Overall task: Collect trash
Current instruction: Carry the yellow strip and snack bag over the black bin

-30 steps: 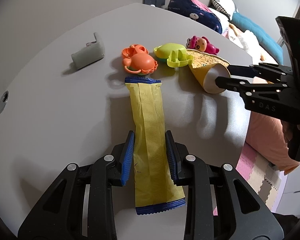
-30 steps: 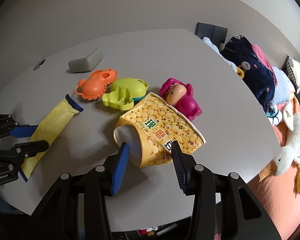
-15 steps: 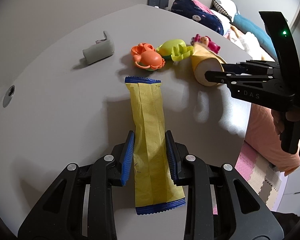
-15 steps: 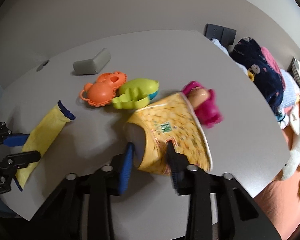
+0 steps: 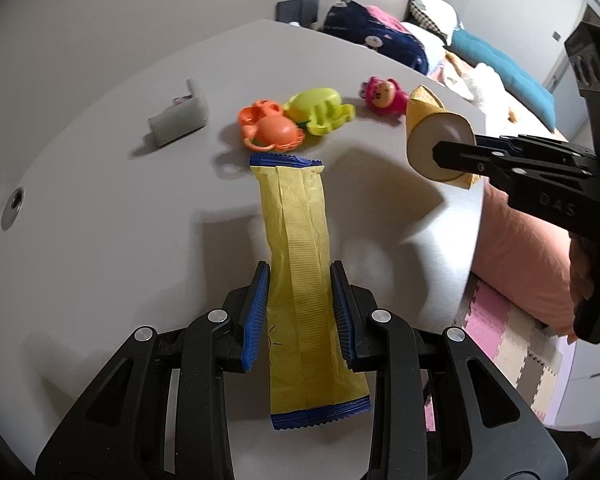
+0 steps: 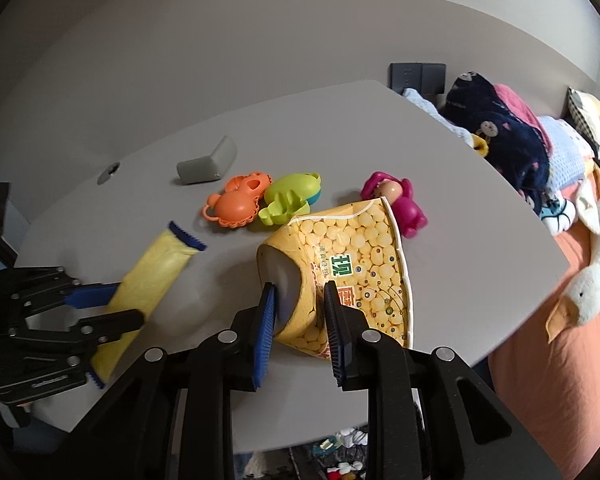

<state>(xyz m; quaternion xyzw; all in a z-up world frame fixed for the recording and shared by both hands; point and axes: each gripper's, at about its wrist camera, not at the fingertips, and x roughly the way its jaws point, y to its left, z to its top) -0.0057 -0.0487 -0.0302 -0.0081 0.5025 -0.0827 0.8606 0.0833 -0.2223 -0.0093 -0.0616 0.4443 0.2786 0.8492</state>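
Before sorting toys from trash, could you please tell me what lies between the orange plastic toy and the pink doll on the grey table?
The lime-green plastic toy lies between the orange plastic toy and the pink doll, touching the orange one; both wrist views show it.

The wrapper is yellow with blue ends; the paper cup is yellow, dotted with corn kernels; the toys are orange, lime green and magenta.
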